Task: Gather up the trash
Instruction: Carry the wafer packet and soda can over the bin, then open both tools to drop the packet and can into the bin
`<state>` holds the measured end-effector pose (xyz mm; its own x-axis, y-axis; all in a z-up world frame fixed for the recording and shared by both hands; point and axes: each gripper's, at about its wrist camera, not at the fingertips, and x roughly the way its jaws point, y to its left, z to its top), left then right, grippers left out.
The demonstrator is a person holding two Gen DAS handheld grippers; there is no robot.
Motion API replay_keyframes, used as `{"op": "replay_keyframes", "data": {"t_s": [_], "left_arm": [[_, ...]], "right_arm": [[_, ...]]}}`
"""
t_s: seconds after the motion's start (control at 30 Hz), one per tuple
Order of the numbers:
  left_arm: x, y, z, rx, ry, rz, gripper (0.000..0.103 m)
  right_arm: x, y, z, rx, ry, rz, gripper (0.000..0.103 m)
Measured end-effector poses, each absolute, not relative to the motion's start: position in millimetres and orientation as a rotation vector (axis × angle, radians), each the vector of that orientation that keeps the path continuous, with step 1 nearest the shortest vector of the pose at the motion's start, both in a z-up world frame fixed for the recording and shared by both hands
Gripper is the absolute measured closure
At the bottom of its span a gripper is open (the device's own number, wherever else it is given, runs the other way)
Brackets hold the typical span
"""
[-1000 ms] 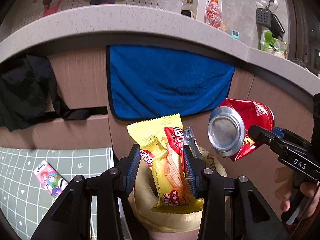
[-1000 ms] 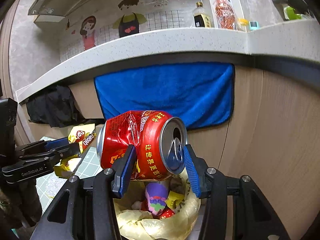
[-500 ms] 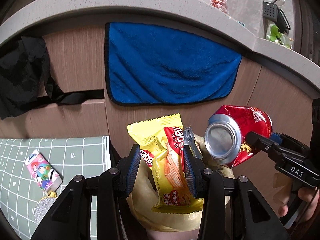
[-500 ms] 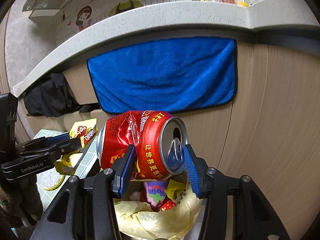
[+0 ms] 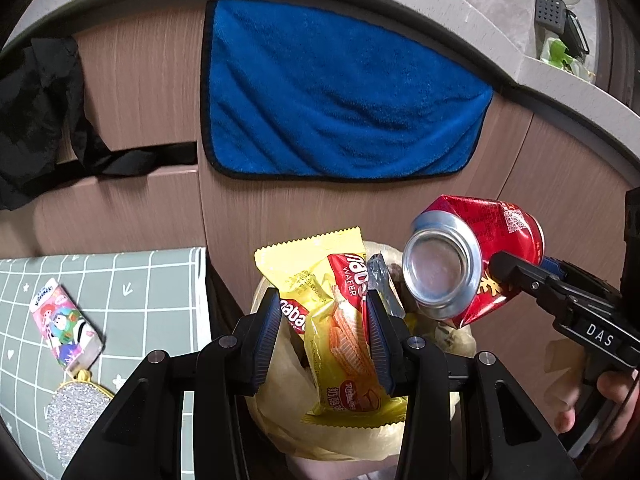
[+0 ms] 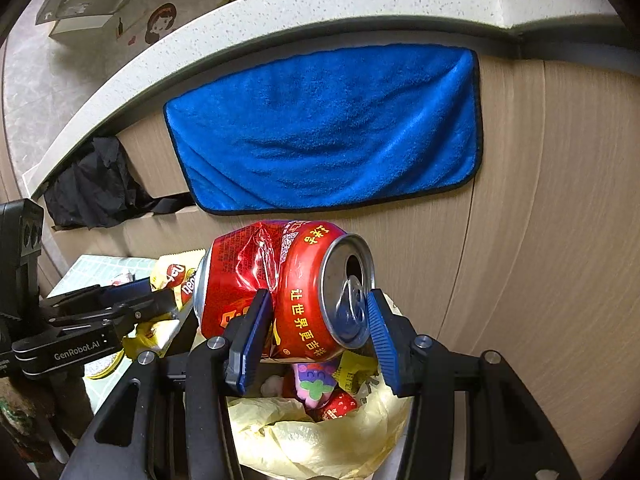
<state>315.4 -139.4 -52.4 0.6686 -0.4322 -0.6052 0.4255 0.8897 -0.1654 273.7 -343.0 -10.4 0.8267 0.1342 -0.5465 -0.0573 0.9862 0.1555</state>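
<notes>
My left gripper (image 5: 323, 332) is shut on a yellow wafer wrapper (image 5: 340, 340) and holds it above a bin lined with a yellow bag (image 5: 340, 440). My right gripper (image 6: 316, 336) is shut on a crushed red can (image 6: 288, 292), held sideways above the same bag (image 6: 320, 436), which holds several wrappers. The can (image 5: 472, 256) and the right gripper show at the right of the left wrist view. The left gripper with its wrapper (image 6: 176, 276) shows at the left of the right wrist view.
A blue towel (image 5: 340, 100) hangs on the wooden cabinet front under the counter. A black cloth (image 5: 36, 120) hangs at the left. A green checked mat (image 5: 132, 292) at the left holds a colourful packet (image 5: 64, 328) and a silver scrubber (image 5: 76, 412).
Both grippers have tilted downward and moved closer to the bin, each still holding its item. The counter top has slid out of view at the top.
</notes>
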Motion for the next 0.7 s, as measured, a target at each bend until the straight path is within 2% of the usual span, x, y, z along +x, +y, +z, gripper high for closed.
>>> {"op": "replay_keyframes", "data": {"t_s": [0.2, 0.3, 0.33, 0.43, 0.7], "left_arm": [[321, -141, -59, -0.033, 0.708, -0.516, 0.06], [333, -140, -65, -0.098, 0.76, -0.587, 0.046], [337, -138, -66, -0.116, 0.772, -0.583, 0.038], [343, -130, -66, -0.158, 0.794, -0.578, 0.031], [341, -90, -50, -0.215, 0.75, -0.508, 0.029]], "right_arm": [[281, -342, -16, 0.147, 0.61, 0.103, 0.057], [288, -343, -23, 0.159, 0.633, 0.112, 0.057], [291, -345, -26, 0.169, 0.645, 0.109, 0.056], [297, -348, -36, 0.201, 0.682, 0.091, 0.05], [291, -350, -41, 0.242, 0.685, 0.079, 0.05]]}}
